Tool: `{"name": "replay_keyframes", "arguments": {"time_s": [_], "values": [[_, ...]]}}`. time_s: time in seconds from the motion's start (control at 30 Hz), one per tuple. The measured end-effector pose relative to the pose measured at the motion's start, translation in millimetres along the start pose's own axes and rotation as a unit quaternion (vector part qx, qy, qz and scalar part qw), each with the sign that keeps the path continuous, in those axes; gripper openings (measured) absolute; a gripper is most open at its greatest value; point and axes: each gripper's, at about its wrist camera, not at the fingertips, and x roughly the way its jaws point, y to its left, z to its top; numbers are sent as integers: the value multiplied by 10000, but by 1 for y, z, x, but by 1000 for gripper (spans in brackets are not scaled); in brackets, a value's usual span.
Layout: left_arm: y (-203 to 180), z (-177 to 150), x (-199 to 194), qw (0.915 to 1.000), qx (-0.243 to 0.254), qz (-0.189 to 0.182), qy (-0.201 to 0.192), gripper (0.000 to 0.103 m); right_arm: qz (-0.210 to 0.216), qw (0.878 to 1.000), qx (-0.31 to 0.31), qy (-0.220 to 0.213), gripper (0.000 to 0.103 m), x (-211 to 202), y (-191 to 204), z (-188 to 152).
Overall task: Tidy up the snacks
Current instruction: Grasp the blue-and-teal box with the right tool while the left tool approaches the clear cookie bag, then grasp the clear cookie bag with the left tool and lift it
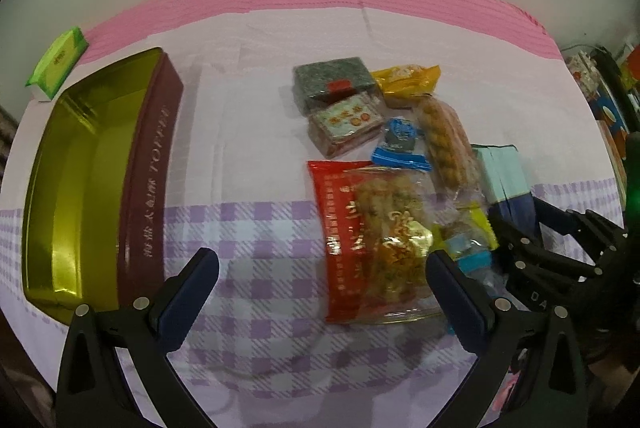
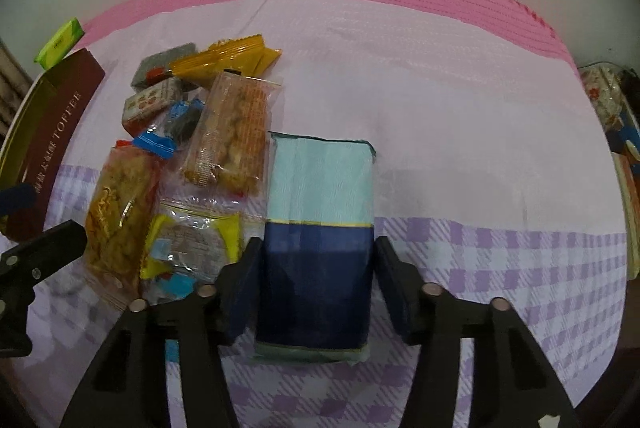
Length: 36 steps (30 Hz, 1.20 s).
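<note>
Both claws differ: right gripper (image 2: 318, 268) brackets the blue packet (image 2: 320, 224), apparently gripping; left gripper (image 1: 322, 276) gapes empty. Next, probably lift it toward the toffee tin (image 1: 92, 167) left of the pile.

I am seeing the snack packets (image 1: 372, 163) lying clustered flat; the teal-and-navy pack (image 2: 320, 228) is lying just beside them, and the open gold-lined toffee tin (image 1: 92, 179) is sitting well apart.
</note>
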Motion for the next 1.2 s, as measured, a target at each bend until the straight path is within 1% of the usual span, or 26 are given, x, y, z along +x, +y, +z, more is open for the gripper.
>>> {"name": "replay_keyframes", "arguments": {"time_s": [0.07,0.27,0.37,0.4,0.53,0.6,0.7,0.73,0.83,0.9,0.93,0.97,1.2], "values": [[-5,1,0,10000,55,11,8,103,47,9999,91,-20,49,-1,-6,-2],[-16,7,7,9998,105,2,144,101,-178,9990,401,63,48,-7,-27,-12],[-23,12,13,9998,55,-38,195,98,-126,9982,586,56,48,-8,-35,-14],[-25,13,15,9998,43,-19,208,95,-105,9980,617,47,48,-8,-37,-14],[-28,19,25,9997,-37,19,260,90,-261,9986,457,-2,49,-7,-38,-11],[-27,22,28,9996,-81,-42,281,83,-251,9985,480,-3,49,-5,-36,-7],[-26,24,35,9991,-144,-88,380,76,-241,9984,503,20,49,-5,-37,-6],[-26,24,38,9990,-128,-114,408,75,-241,9984,513,31,49,-5,-36,-6],[-26,24,44,9987,-89,-134,477,67,-241,9984,516,46,50,-5,-36,-6],[-24,23,49,9982,-96,-188,561,59,-227,9985,497,55,50,-5,-36,-6],[-23,21,48,9984,-97,-174,524,57,-222,9985,488,56,50,-5,-36,-6],[-23,22,48,9985,-79,-171,509,52,-212,9986,480,54,50,-4,-36,-6],[-13,22,43,9979,-70,-369,537,45,-200,9986,476,82,52,-4,-35,-7]]}}
